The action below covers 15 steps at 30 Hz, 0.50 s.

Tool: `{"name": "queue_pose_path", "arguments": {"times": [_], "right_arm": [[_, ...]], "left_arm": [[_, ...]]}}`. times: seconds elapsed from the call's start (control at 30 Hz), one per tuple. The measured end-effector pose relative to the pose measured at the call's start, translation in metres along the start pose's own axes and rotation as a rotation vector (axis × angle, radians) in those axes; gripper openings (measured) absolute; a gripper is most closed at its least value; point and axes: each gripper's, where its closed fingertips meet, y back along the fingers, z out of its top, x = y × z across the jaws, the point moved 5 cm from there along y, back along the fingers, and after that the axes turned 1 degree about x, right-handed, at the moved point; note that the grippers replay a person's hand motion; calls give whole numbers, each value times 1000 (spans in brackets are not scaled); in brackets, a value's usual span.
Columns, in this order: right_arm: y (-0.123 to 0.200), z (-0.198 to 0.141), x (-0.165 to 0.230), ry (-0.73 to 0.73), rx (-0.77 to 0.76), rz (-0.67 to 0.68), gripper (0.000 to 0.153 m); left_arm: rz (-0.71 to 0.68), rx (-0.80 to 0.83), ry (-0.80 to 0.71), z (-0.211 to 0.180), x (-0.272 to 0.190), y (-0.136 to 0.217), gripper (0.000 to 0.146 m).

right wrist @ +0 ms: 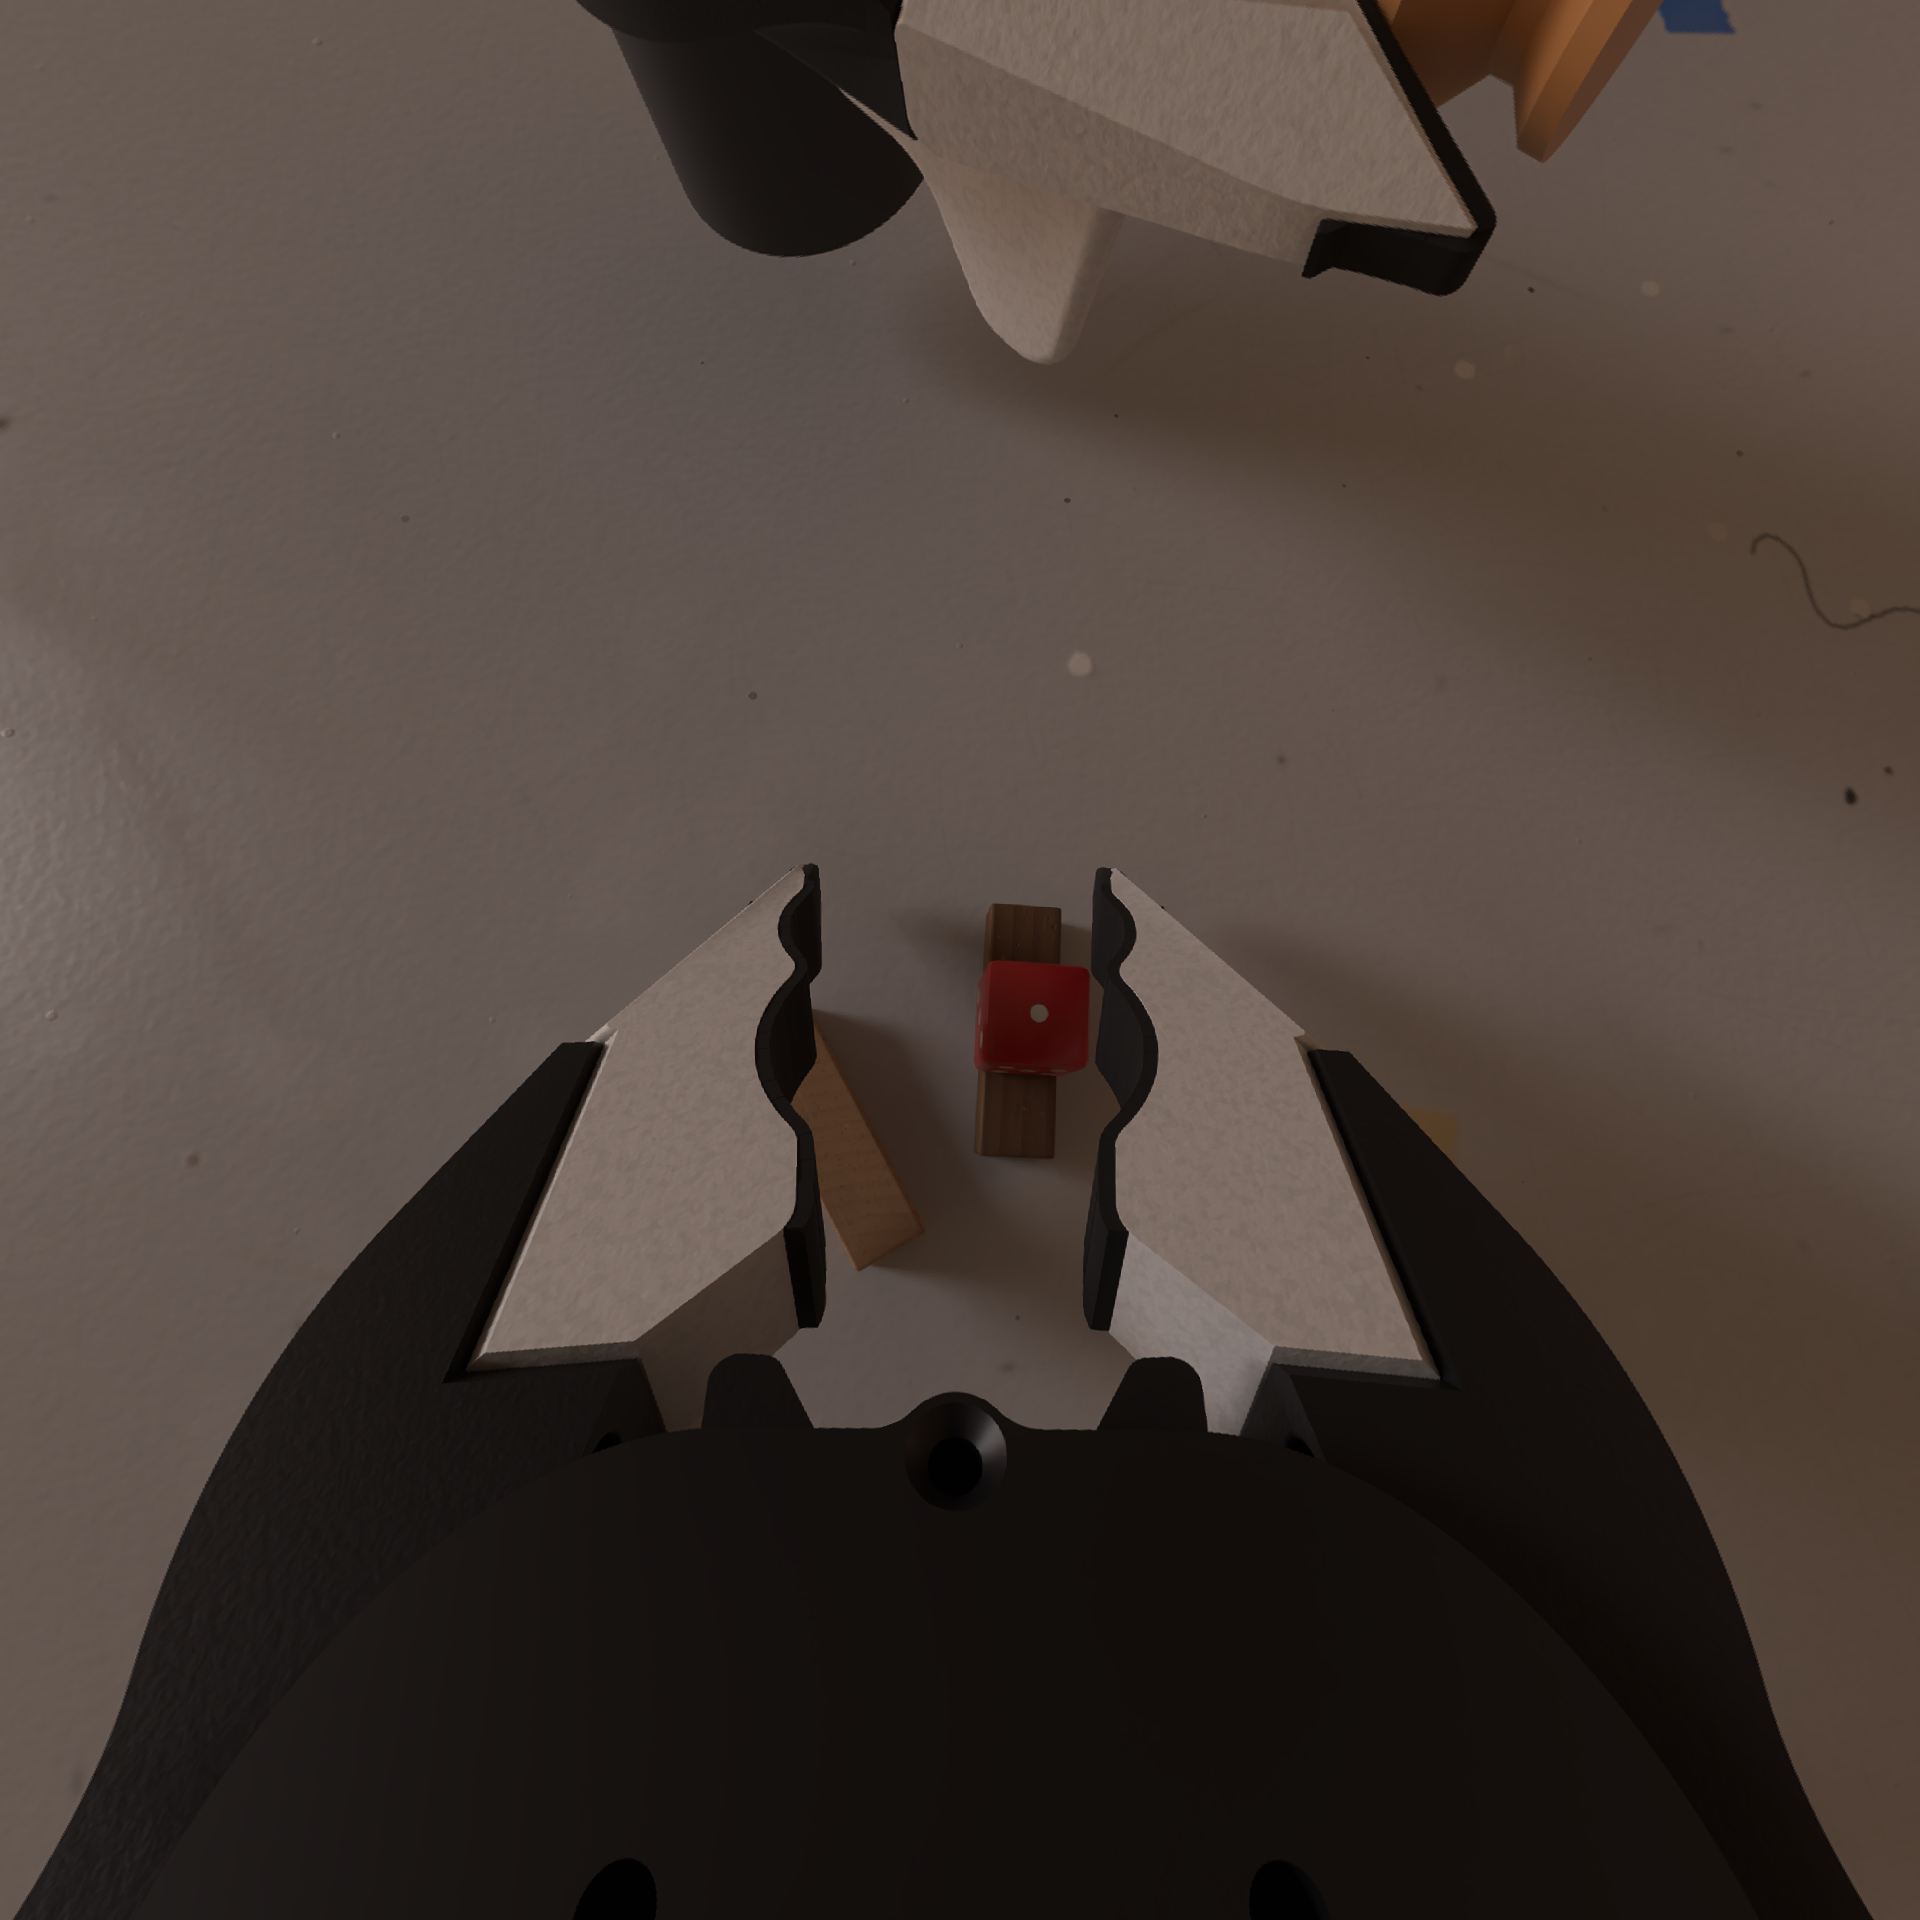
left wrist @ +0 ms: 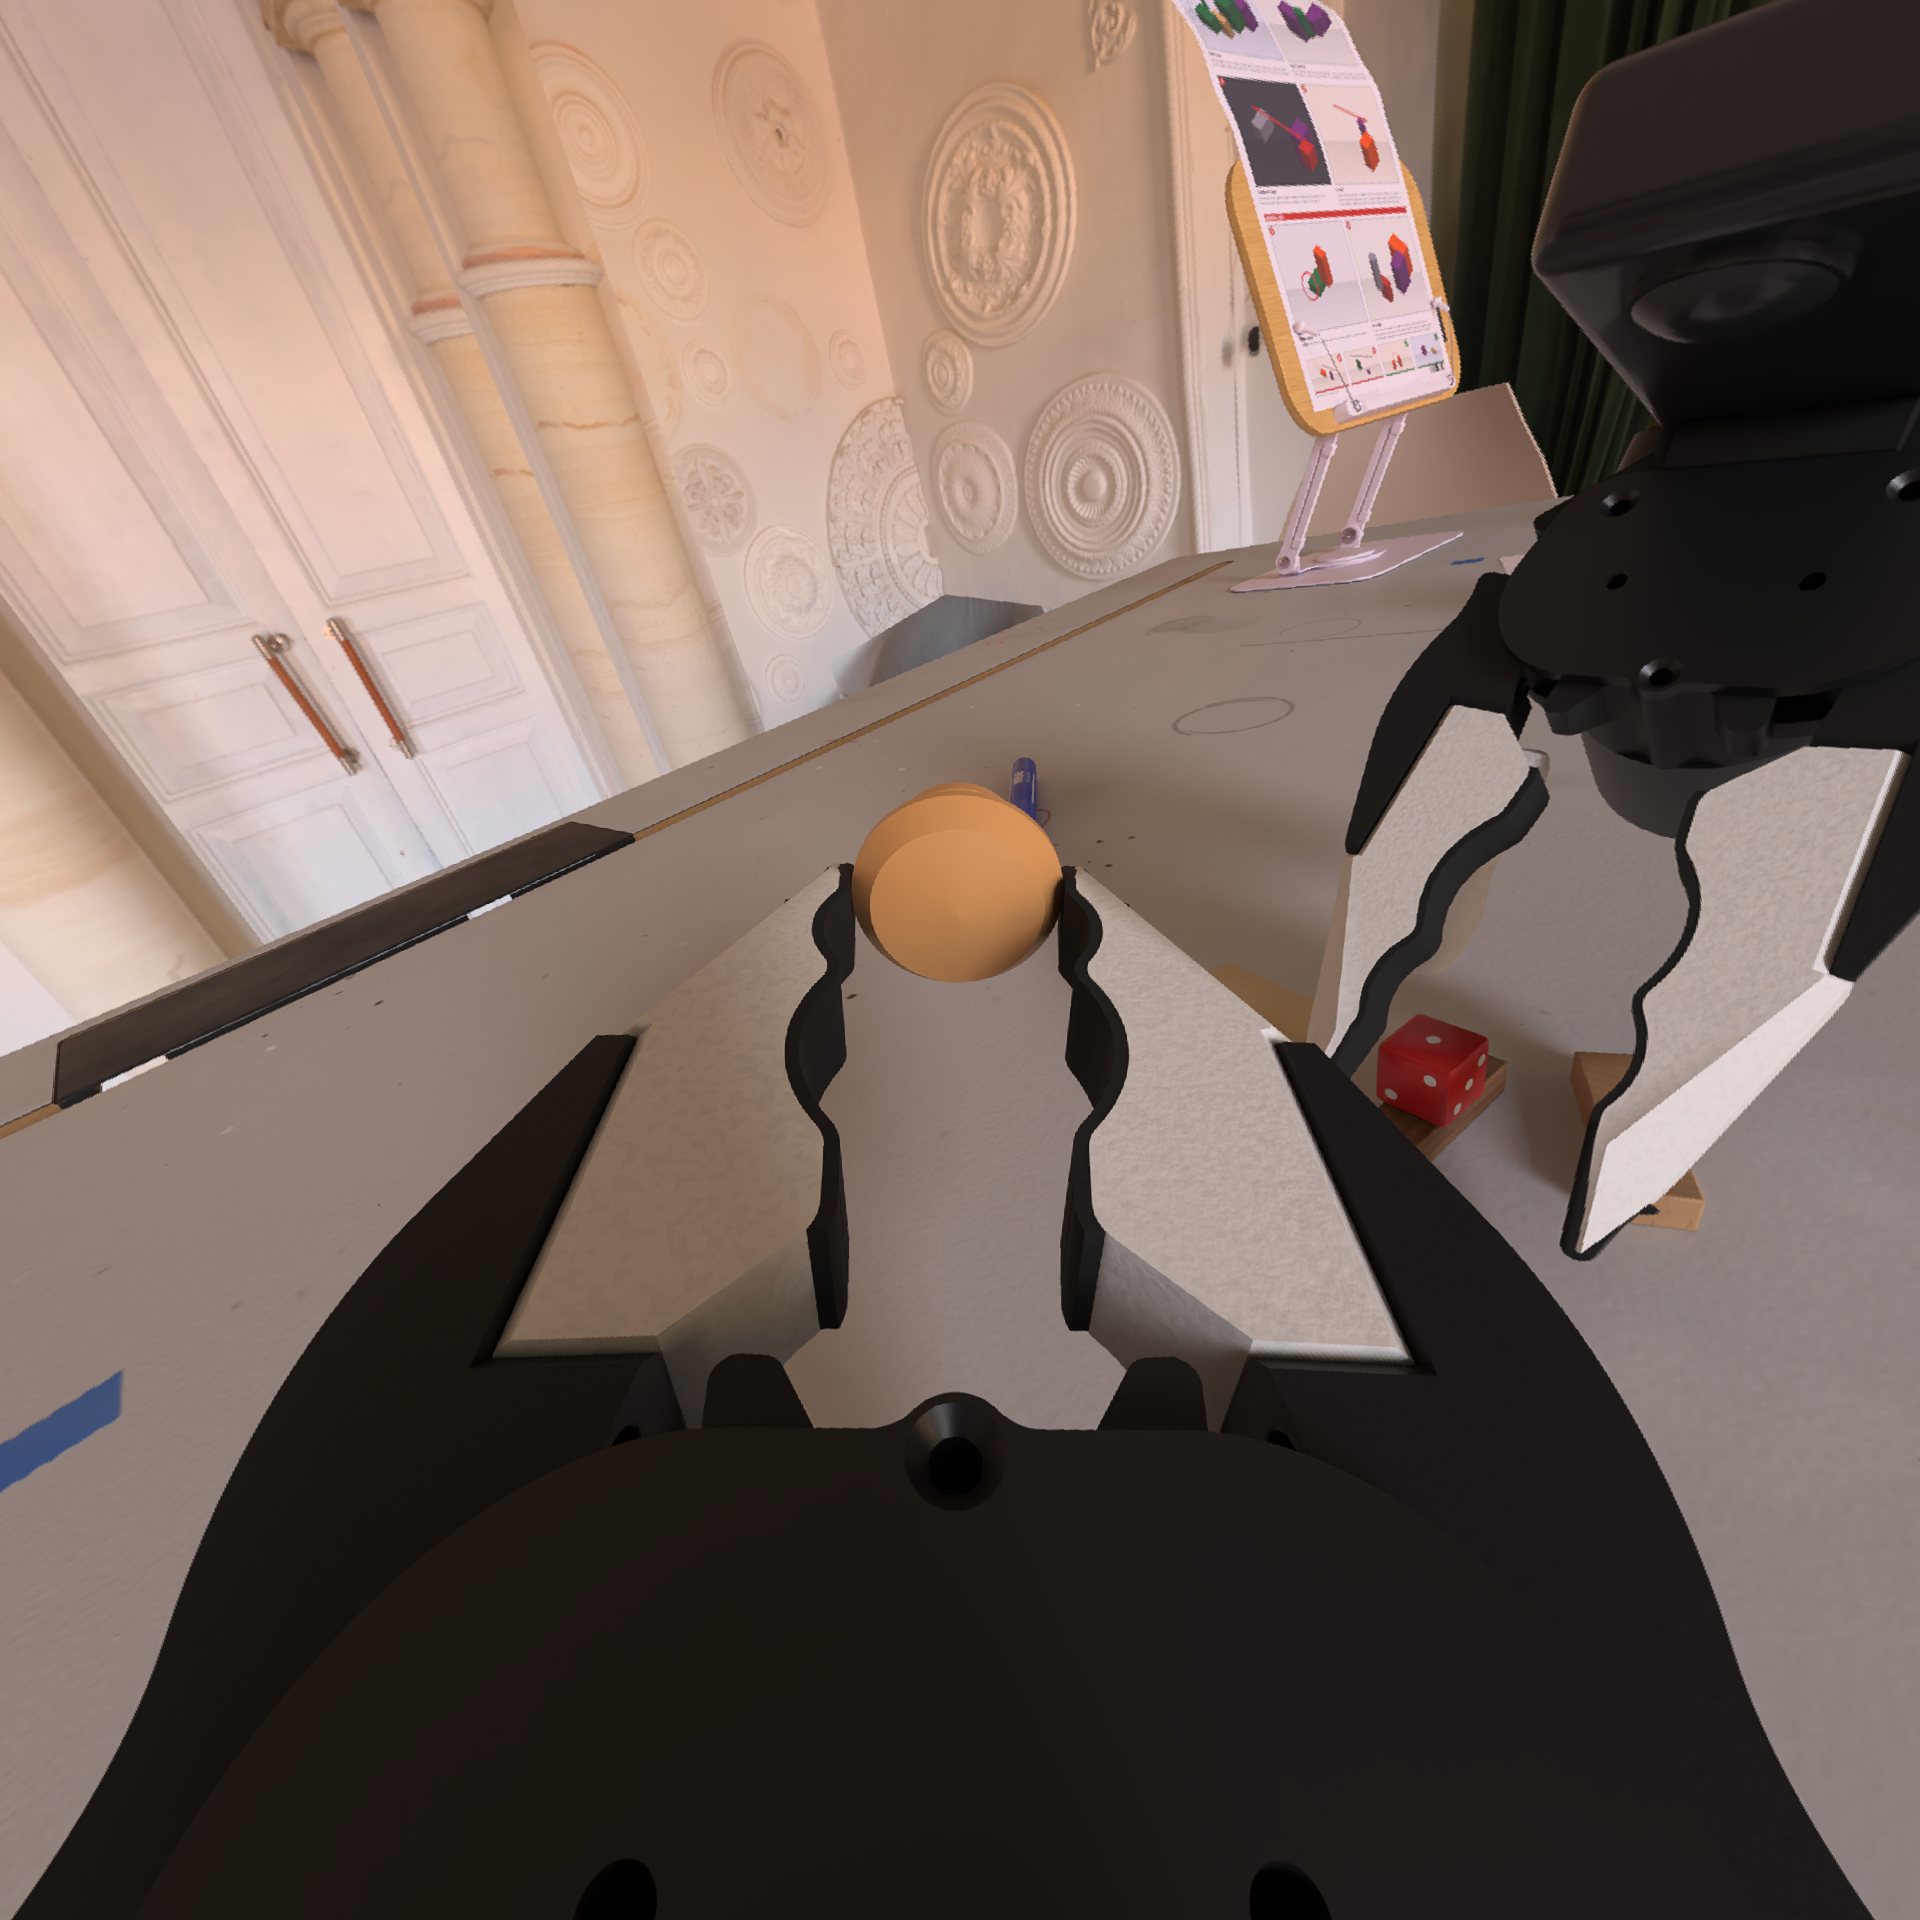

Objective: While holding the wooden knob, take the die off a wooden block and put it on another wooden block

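My left gripper (left wrist: 956,883) is shut on the round wooden knob (left wrist: 961,904) and holds it above the grey table. The red die (right wrist: 1032,1016) sits on a dark wooden block (right wrist: 1018,1127). My right gripper (right wrist: 958,883) is open and points down over it, the die close to the right finger, not touching. A light wooden block (right wrist: 857,1174) lies to the left, partly under the left finger. The left wrist view shows the right gripper (left wrist: 1455,1153) straddling the die (left wrist: 1432,1081), with the light block (left wrist: 1668,1205) behind its far finger.
A document stand (left wrist: 1340,260) with a printed sheet stands at the far edge of the table (left wrist: 623,1558). A small blue object (left wrist: 1023,784) lies beyond the knob. Blue tape (left wrist: 62,1423) marks the table at left. The left gripper's finger (right wrist: 1195,135) and the knob (right wrist: 1558,73) show at the top.
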Motion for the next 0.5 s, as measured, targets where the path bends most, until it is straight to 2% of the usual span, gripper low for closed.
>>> {"name": "queue_pose_path", "arguments": {"times": [0.4, 0.5], "right_arm": [[-2, -4, -3, -14, 63, -47, 51], [2, -7, -6, -30, 79, -58, 47]], "left_arm": [[-7, 5, -3, -1, -1, 0, 39], [-10, 7, -5, -1, -1, -1, 39]]}}
